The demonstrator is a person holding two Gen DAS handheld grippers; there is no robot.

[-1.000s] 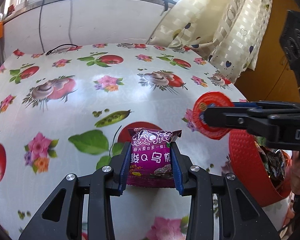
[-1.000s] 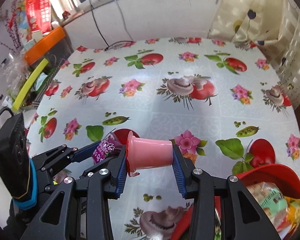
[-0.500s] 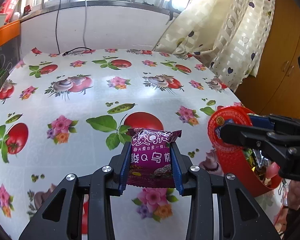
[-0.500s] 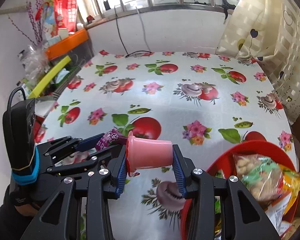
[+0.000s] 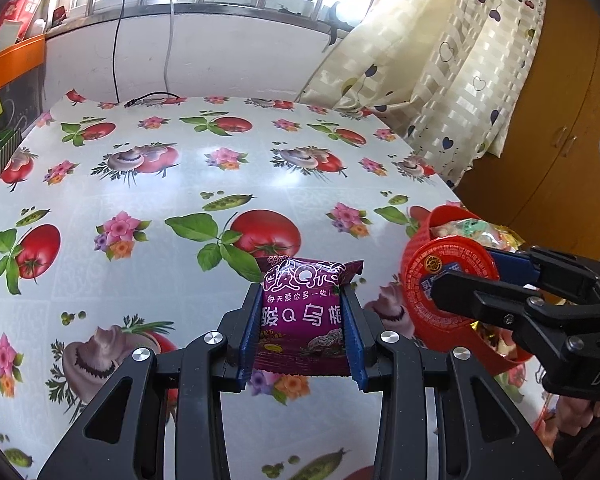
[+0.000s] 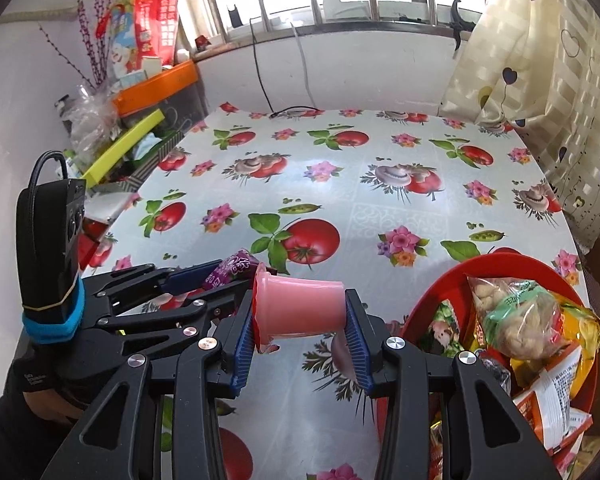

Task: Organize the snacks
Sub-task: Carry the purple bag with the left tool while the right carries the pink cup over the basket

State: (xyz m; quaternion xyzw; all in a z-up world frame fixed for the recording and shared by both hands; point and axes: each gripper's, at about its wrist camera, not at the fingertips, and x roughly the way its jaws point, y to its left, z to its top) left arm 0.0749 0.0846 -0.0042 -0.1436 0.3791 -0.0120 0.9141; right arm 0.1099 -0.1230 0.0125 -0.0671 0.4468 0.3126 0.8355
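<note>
My left gripper (image 5: 302,320) is shut on a purple snack packet (image 5: 302,308) with white print, held above the tablecloth. My right gripper (image 6: 300,320) is shut on a pink jelly cup (image 6: 300,308) lying sideways between its blue pads; in the left wrist view the cup's red foil lid (image 5: 446,284) faces me. A red basket (image 6: 496,262) with several snack bags (image 6: 520,312) sits at the table's right edge, just right of the cup. In the right wrist view the left gripper (image 6: 204,276) with the purple packet (image 6: 232,270) is close on the left.
The table (image 5: 180,184) wears a white cloth printed with tomatoes, mushrooms and flowers. A curtain (image 5: 440,64) hangs at the back right, a wooden cabinet (image 5: 560,140) behind the basket. Cluttered shelves with an orange box (image 6: 156,88) stand left. A black cable (image 6: 288,112) lies at the far edge.
Both grippers have pulled back and risen a little, still holding the packet and the cup. More of the table shows, and the red basket with its bags has come further into the views.
</note>
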